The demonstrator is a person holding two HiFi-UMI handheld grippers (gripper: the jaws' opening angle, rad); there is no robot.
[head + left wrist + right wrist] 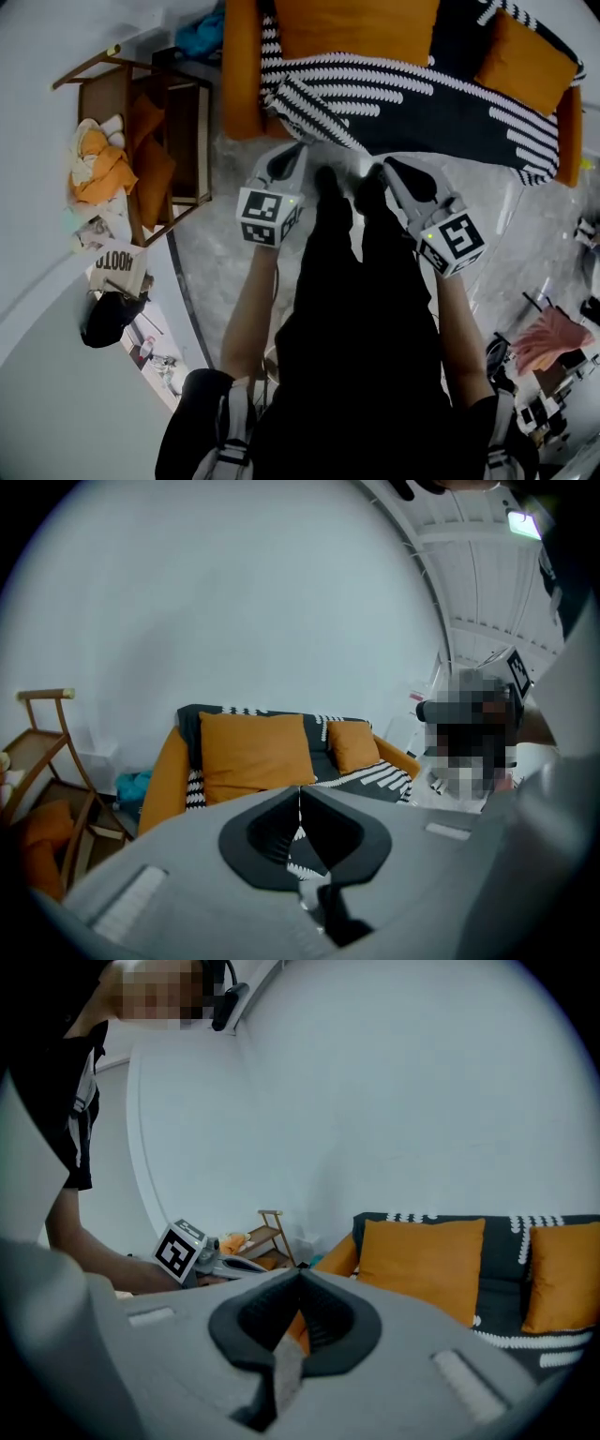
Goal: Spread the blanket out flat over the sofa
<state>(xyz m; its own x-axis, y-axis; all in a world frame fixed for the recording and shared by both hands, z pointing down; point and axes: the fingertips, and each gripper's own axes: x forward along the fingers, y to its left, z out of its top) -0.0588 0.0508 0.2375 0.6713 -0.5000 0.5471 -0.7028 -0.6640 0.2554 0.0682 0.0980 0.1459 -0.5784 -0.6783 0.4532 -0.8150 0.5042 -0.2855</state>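
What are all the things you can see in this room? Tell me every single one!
sofa: one, orange, by the wall, ahead of the person
blanket: one, black with white stripes, draped over the sofa's seat and back
sofa cushions: two, orange, on the blanket against the sofa's back
wooden rack: one, brown, left of the sofa
cloth heap: one, orange and white, at the rack's left side
blue bundle: one, blue, between the rack and the sofa
pink cloth: one, pink, far right on the floor
legs: two, in black trousers, in the middle
left gripper: one, grey, shut and empty
right gripper: one, grey, shut and empty
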